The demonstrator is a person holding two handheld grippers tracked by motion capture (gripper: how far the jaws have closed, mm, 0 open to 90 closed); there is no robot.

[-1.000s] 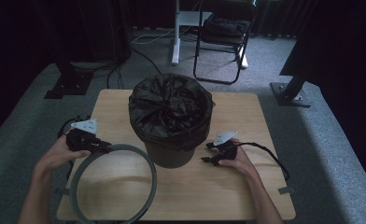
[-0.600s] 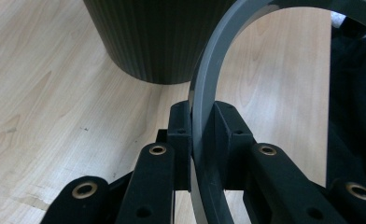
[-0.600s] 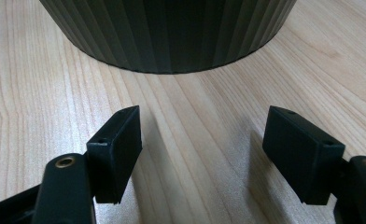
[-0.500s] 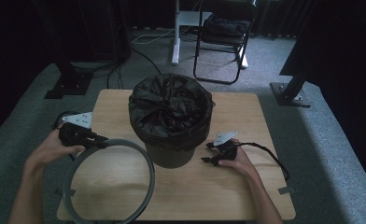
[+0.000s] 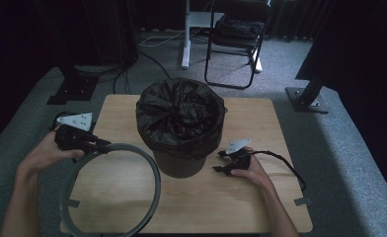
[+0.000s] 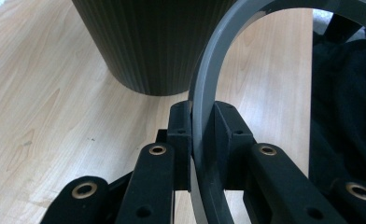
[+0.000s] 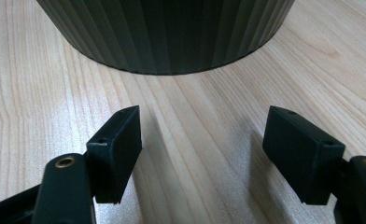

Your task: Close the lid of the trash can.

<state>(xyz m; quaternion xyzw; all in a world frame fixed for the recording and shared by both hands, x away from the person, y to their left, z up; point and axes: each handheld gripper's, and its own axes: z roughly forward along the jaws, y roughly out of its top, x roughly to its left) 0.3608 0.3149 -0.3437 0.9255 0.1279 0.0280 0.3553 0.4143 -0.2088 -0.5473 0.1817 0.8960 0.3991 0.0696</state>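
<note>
Wooden table point(image 5: 260, 128), grey carpet point(image 5: 349, 143), dark curtains point(image 5: 43, 34)

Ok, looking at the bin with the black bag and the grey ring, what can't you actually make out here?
- Inside of the dark ribbed plastic bin: in the high view the bunched black plastic bag covers its mouth.
- Near arc of the grey plastic ring: cut off by the high view's bottom edge.
- The bin's rim: cut off by the top edge in both gripper views.
- The ring's stretch between the left gripper's pads: hidden by the jaws.
</note>
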